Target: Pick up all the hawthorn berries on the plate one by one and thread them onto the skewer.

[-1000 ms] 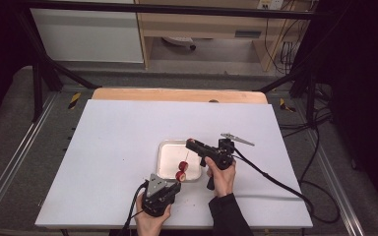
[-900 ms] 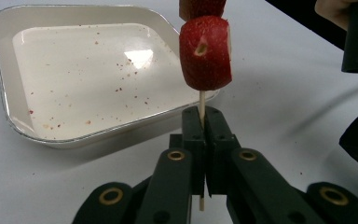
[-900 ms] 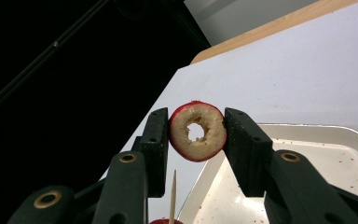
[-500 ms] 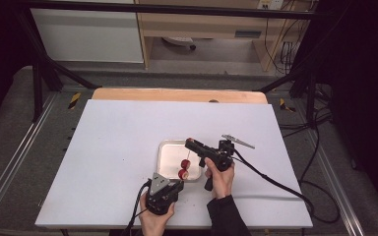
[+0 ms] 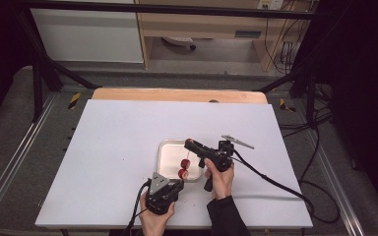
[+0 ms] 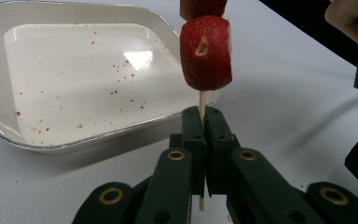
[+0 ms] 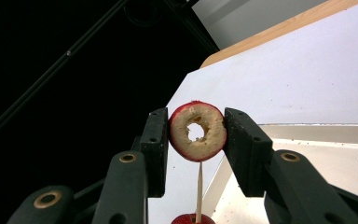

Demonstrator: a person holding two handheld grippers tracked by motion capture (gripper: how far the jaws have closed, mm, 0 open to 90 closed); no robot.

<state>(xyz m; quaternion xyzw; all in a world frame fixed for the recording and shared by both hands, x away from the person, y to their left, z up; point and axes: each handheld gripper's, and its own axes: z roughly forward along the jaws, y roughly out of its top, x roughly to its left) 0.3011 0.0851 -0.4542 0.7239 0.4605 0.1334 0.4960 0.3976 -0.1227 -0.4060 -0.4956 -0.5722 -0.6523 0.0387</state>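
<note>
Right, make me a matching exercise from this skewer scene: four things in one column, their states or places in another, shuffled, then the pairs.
Things:
1. skewer
2. fruit ring
3. tray
4. fruit piece

States:
A. lies on the white table, nothing in it but red specks
B. threaded on the stick, above the left gripper
C. thin stick clamped upright in the left gripper
D. squeezed between the right gripper fingers, hole facing the camera

Pairs: 1-C, 2-D, 3-A, 4-B
</note>
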